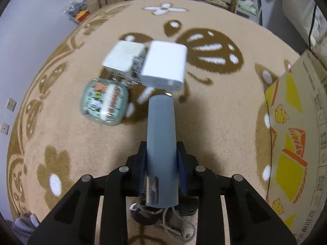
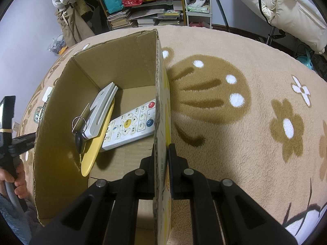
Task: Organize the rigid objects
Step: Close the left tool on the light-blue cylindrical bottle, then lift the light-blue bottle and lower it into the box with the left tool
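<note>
The left gripper (image 1: 161, 155) is clamped on one grey-blue case (image 1: 161, 143), held over the carpet (image 1: 214, 122). Beyond its tip lie two white chargers (image 1: 163, 65) and one patterned cube (image 1: 104, 102). The right gripper (image 2: 161, 153) pinches the cardboard box (image 2: 122, 61) wall; inside are one remote (image 2: 130, 124), one yellow plate (image 2: 98, 143) and keys (image 2: 78, 130). Right of the box, open carpet.
</note>
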Demonstrator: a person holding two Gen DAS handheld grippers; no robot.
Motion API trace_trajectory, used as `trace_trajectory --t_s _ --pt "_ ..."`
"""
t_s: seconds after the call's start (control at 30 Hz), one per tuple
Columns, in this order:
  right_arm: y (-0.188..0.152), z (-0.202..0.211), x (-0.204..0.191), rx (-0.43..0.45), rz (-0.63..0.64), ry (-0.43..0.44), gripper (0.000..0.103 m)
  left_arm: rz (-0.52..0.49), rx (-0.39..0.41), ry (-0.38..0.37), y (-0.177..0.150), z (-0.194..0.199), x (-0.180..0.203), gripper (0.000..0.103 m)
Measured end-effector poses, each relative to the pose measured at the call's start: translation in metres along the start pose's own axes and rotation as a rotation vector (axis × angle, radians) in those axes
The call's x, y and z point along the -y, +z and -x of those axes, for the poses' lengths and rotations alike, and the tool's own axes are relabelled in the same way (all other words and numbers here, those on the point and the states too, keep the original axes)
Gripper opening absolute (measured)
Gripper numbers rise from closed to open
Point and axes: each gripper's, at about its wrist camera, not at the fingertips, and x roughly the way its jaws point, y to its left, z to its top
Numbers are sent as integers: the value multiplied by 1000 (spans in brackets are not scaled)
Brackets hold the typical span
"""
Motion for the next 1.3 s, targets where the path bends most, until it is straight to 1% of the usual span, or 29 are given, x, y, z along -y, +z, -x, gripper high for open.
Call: trace_trajectory --t_s 0.13,0.3,0.43,0.6,0.67,0.77,0.83,0.97,1.1,1.3 --pt "0 0 0 0 0 -1 9 28 25 6 1 12 -10 26" --pt "0 0 0 0 0 0 9 38 39 9 0 23 -14 26" --pt "0 0 0 0 0 0 9 19 64 22 1 30 -13 26" --pt "0 0 0 0 1 -1 9 -39 109 50 0 39 -4 26" --pt "0 0 -1 0 -1 0 9 -46 114 51 0 41 -2 26" --pt "0 0 0 0 1 -1 9 -47 124 43 1 46 0 26" --pt "0 0 0 -1 -1 1 9 -38 134 23 2 52 2 26" --pt "0 0 -1 0 1 -2 9 -79 191 15 3 72 14 26" --pt "0 0 0 -1 0 -1 9 -120 270 19 4 97 29 26" --pt "0 0 -1 0 1 -2 9 -137 312 -37 7 124 49 26"
